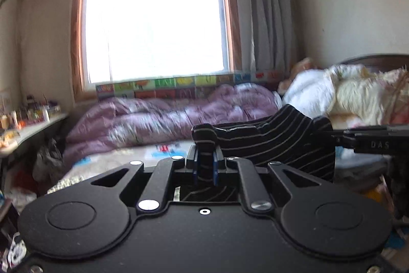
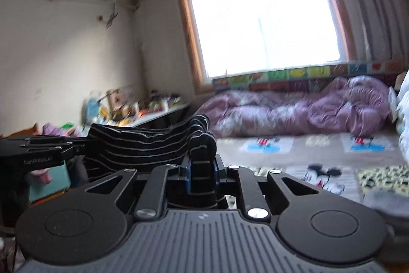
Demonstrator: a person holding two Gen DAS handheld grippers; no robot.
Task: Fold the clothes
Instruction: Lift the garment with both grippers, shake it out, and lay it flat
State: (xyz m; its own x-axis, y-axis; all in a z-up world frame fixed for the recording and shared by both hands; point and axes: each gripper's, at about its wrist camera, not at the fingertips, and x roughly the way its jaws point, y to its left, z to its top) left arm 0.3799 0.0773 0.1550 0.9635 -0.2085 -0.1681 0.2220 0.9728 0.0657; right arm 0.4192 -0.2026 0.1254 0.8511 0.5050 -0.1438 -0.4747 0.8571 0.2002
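Striped garment stretched between both clamped tongs.

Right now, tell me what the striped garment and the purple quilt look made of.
Striped garment: soft knit, probably cotton or wool blend; matte black, thin pale stripes, bunching thickly where the left gripper and right gripper clamp it. Purple quilt: puffy padded fabric with slight sheen; blur leaves the fibre open.

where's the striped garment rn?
Striped garment hangs in the air between both grippers, left gripper and right gripper each clamped on an end, above the bed.
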